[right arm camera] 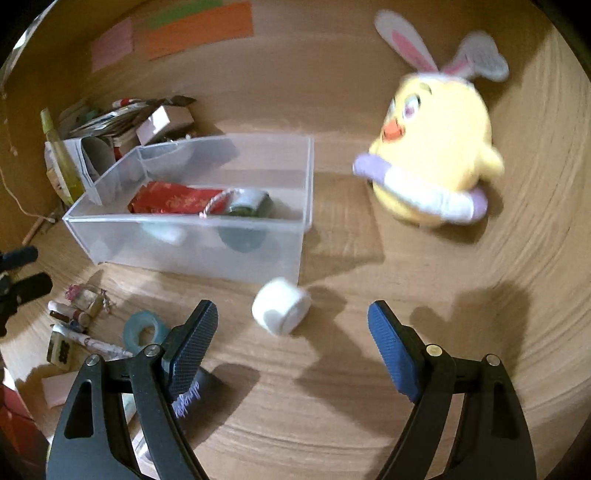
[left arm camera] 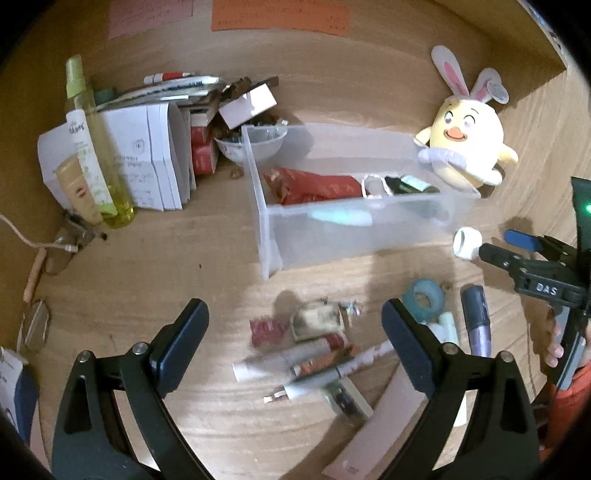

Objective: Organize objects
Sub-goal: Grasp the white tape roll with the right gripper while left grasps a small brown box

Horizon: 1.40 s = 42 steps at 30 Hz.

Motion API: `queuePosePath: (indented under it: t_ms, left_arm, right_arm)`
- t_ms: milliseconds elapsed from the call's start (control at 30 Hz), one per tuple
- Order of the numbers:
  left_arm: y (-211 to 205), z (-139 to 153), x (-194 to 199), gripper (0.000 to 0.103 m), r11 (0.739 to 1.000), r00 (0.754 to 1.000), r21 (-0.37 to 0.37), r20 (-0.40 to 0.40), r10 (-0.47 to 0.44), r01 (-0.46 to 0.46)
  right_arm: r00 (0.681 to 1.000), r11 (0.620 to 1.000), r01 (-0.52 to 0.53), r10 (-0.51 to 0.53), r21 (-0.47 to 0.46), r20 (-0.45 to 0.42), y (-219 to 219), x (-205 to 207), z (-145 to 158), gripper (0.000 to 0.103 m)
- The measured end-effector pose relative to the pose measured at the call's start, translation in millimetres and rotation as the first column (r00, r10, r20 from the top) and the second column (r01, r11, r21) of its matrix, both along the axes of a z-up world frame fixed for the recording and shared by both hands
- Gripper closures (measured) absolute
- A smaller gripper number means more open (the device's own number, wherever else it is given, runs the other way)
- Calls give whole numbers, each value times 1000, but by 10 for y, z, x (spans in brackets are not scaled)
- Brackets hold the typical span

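Clear bin (right arm camera: 192,236): already holding a red packet (right arm camera: 166,199) and a tape roll. White roll (right arm camera: 280,306) and a pile of pens and tubes (left arm camera: 306,354) are lying loose on the desk, awaiting sorting. Left gripper (left arm camera: 295,332) and right gripper (right arm camera: 291,332) are both gaping, carrying nothing.

Wooden desk (left arm camera: 184,258) is carrying background clutter. Yellow plush chick w/ bunny ears (left arm camera: 467,140) is sitting upright at far right, leaning toward back wall. Orange paper note (left arm camera: 280,16) and pink note (left arm camera: 147,16) are sticking to wall up top. At far left, tall yellow-green spray bottle (left arm camera: 92,147) is standing in front of white folded leaflets (left arm camera: 147,155); small red boxes (left arm camera: 203,147) are sitting just right of those. Eyeglasses (left arm camera: 37,325) are lying at left edge, partly cut off. Thin cord (left arm camera: 22,236) is trailing near bottle base.
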State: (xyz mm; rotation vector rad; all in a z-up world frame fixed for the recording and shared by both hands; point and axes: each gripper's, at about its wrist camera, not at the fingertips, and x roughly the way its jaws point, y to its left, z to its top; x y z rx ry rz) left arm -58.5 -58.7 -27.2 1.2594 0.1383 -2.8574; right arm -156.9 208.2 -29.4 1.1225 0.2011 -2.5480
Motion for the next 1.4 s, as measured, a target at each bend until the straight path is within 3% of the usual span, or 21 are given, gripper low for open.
queuePosePath:
  t_ms: [167,433,600,867,1033,1267,1400]
  left_arm:
    - [53,-128,121,7,1000,1000,0,21,19,-19]
    - [57,-239,237,8,997,999,78,30,26,-28]
    - [59,-258,227,30,994,999,108,42,22,-26]
    - [115,-327,139,32,995,997,95,75,8,-16]
    - [121,-382,85,38,991,996,127,90,20,-31]
    - [157,-401,60,53,991,995,125,85,43,-53]
    - [142,-398,70,54,989,995,137,82,49,-60]
  right_arm:
    - [1000,1000,11,-11,20,3,3,-20,-74,22]
    - [999,998,-31,30,47,14,-139,-180,-135,23]
    - [998,998,-42,40,39,54,-164,-275,-229,37]
    - [996,999,-48,47,15,80,-186,-339,-287,48]
    - [994,998,-66,65,12,85,-214,-358,-303,64]
    - [996,997,-76,76,3,56,-199,-317,-248,65]
    - [996,996,-87,87,2,36,-187,-251,-206,66]
